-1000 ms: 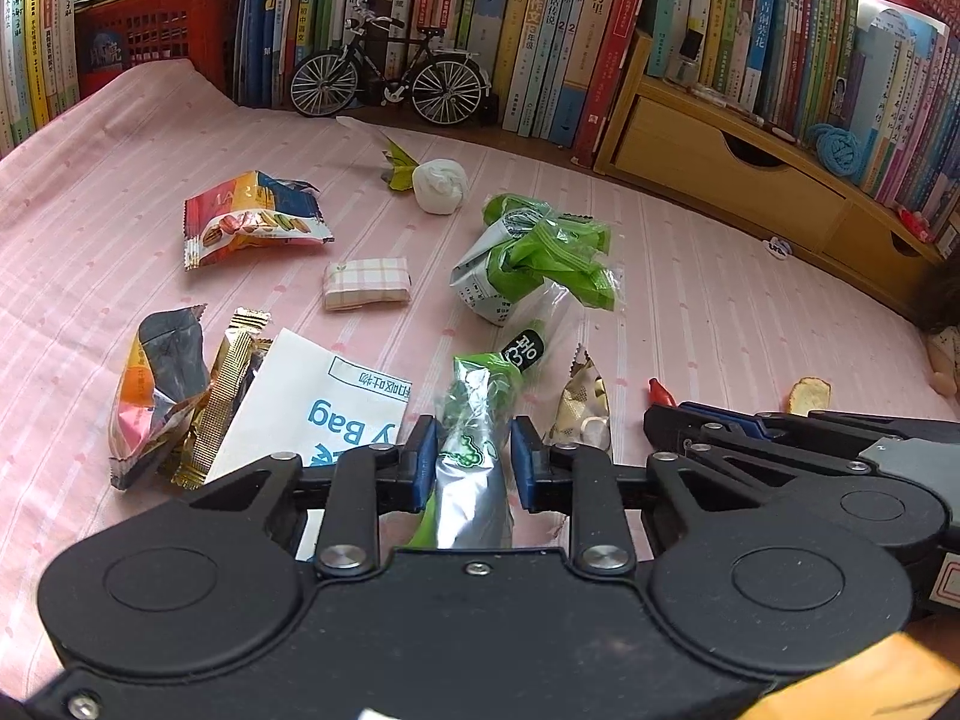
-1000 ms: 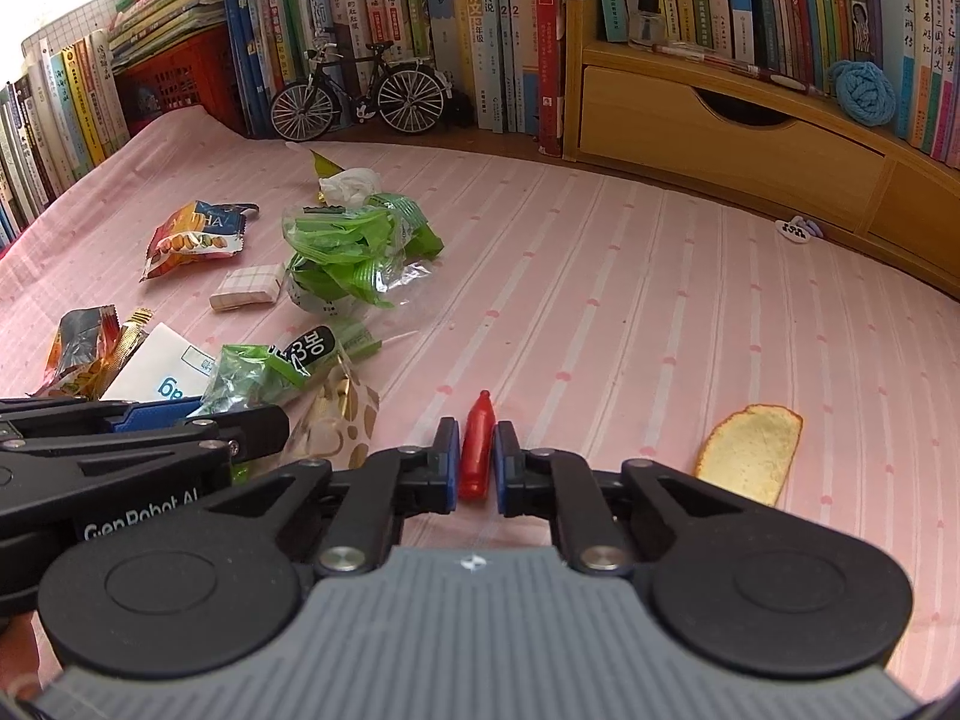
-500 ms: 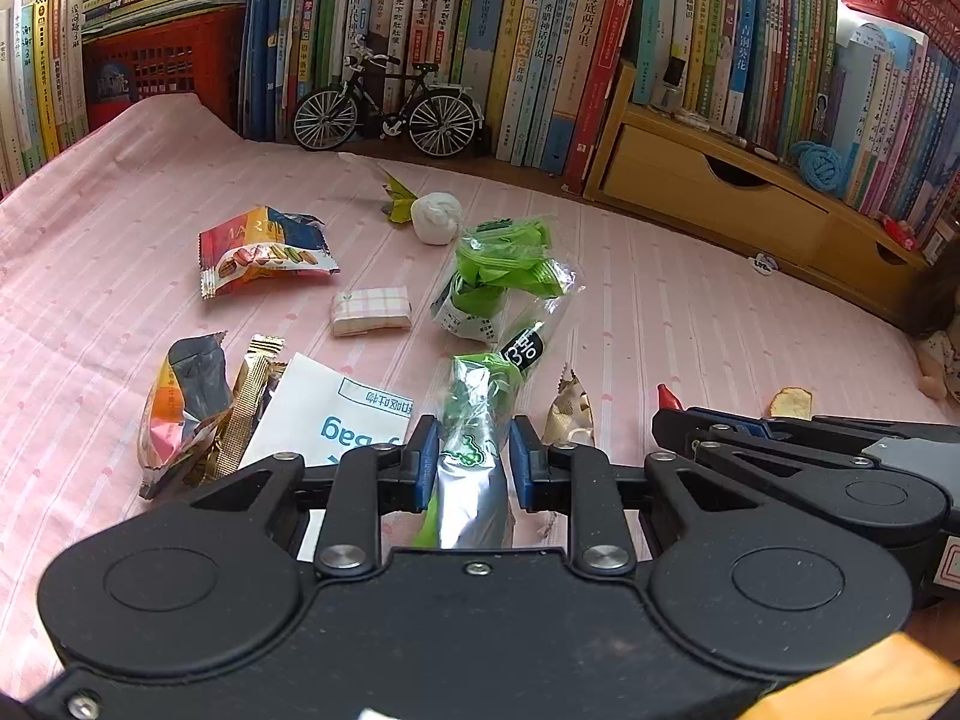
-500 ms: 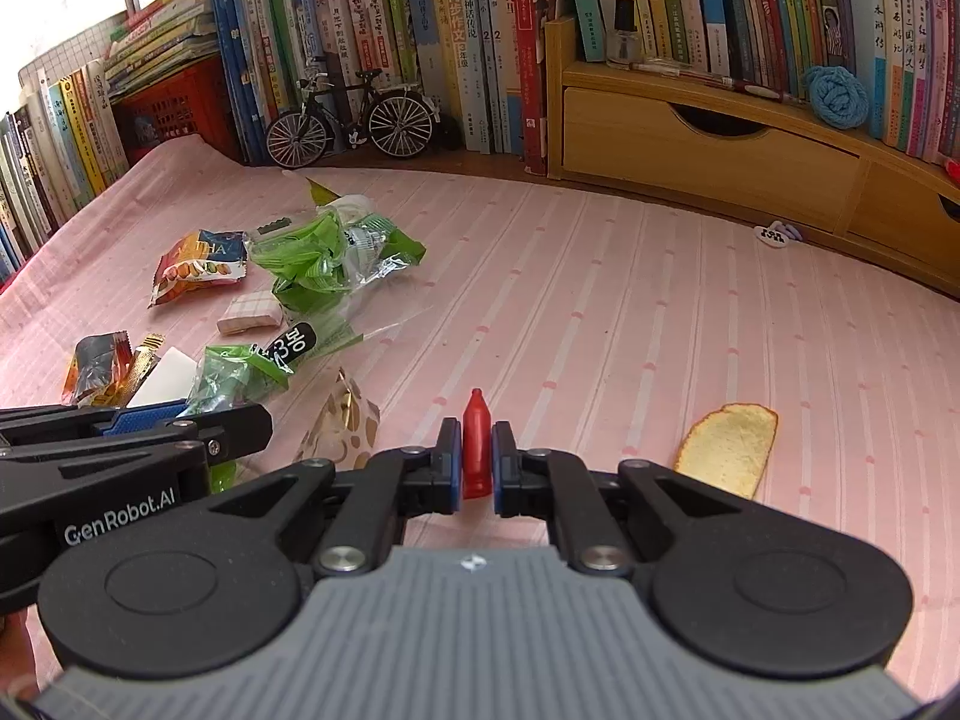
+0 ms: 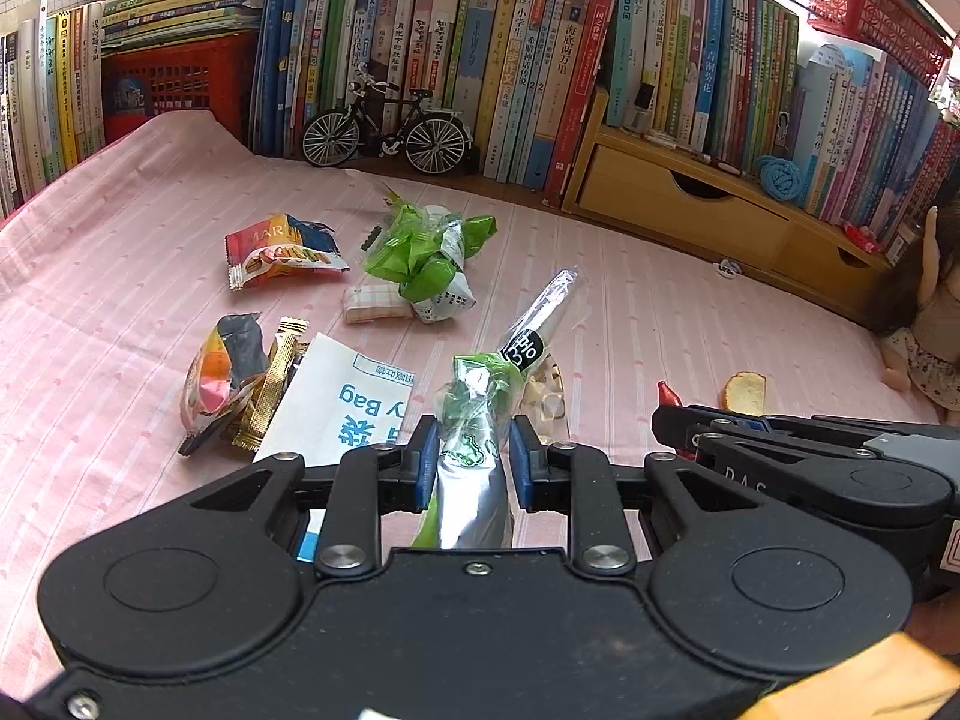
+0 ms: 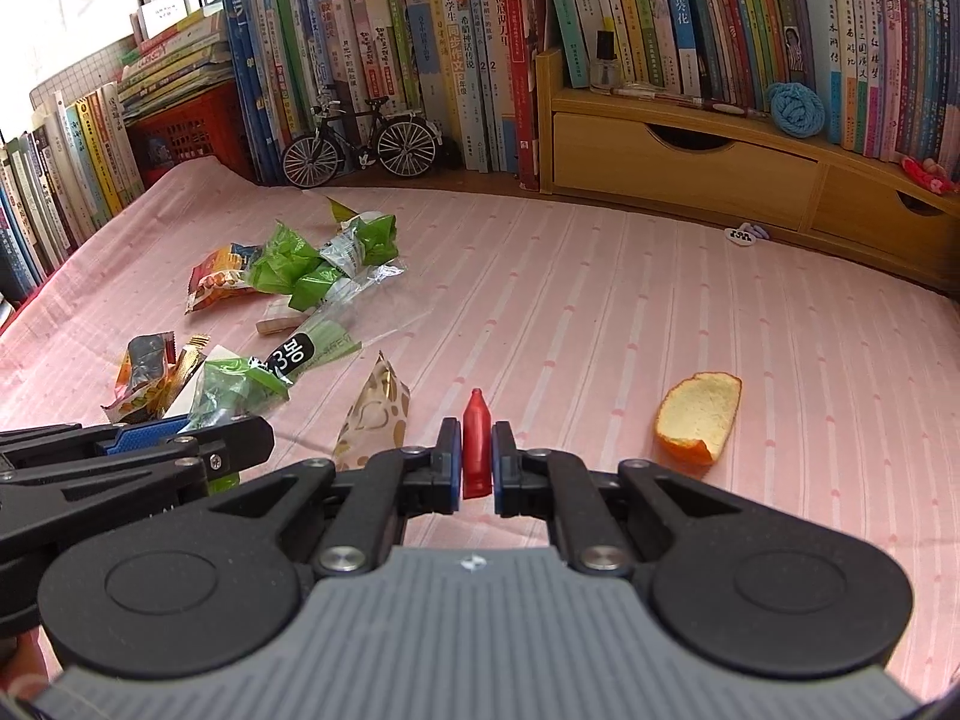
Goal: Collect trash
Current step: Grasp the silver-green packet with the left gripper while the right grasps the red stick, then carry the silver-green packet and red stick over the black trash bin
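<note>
My left gripper [image 5: 471, 456] is shut on a long green and silver wrapper [image 5: 480, 420] with a black label, lifted off the pink cloth [image 5: 120, 276]. My right gripper [image 6: 477, 459] is shut on a small red cap-shaped piece [image 6: 477, 438], also held above the cloth. Still lying on the cloth are a crumpled green wrapper [image 5: 426, 252], a red and blue snack bag [image 5: 279, 249], an orange and black wrapper [image 5: 219, 369], a gold sachet [image 5: 273, 387], a white bag with blue print [image 5: 342, 402], a beige spotted wrapper [image 6: 375, 414] and an orange peel [image 6: 696, 420].
Books line the back, with a model bicycle [image 5: 387, 129] and a red crate [image 5: 174, 87] in front of them. A wooden drawer unit [image 6: 684, 162] stands at the back right, and a doll [image 5: 927, 324] sits at the right edge. A small checked packet [image 5: 372, 303] lies by the green wrapper.
Both grippers have risen and pulled back from the cloth, each carrying its piece. The long green wrapper now hangs free of the surface, and more of the bookshelf shows.
</note>
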`<state>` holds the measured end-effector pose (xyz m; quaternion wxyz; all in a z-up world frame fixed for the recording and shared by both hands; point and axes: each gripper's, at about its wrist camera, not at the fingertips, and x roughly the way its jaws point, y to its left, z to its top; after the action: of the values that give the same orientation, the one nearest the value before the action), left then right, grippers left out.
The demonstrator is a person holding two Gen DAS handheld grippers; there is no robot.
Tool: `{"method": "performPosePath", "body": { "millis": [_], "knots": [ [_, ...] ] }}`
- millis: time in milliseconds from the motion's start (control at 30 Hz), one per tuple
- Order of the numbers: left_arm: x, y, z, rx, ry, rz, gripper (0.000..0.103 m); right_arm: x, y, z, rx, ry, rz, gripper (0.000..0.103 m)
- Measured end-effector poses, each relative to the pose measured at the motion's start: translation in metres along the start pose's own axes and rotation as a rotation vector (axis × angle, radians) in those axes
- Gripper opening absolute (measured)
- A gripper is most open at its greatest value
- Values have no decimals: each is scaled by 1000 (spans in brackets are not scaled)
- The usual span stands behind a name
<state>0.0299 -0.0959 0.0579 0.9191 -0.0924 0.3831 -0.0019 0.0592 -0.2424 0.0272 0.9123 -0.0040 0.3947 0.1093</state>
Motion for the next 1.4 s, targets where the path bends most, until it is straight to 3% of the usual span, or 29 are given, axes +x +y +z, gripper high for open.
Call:
{"method": "performPosePath", "body": {
  "millis": [667, 933, 1400],
  "knots": [
    [-135, 52, -62, -12, -47, 4, 23, -95, 67, -57, 16, -38, -1, 13],
    [-191, 94, -110, -38, -43, 35, 23, -123, 116, -98, -5, -28, 17, 13],
    [-259, 169, -210, -114, 38, 150, 23, -148, 183, -183, -87, 66, 77, 13]
  ]
}}
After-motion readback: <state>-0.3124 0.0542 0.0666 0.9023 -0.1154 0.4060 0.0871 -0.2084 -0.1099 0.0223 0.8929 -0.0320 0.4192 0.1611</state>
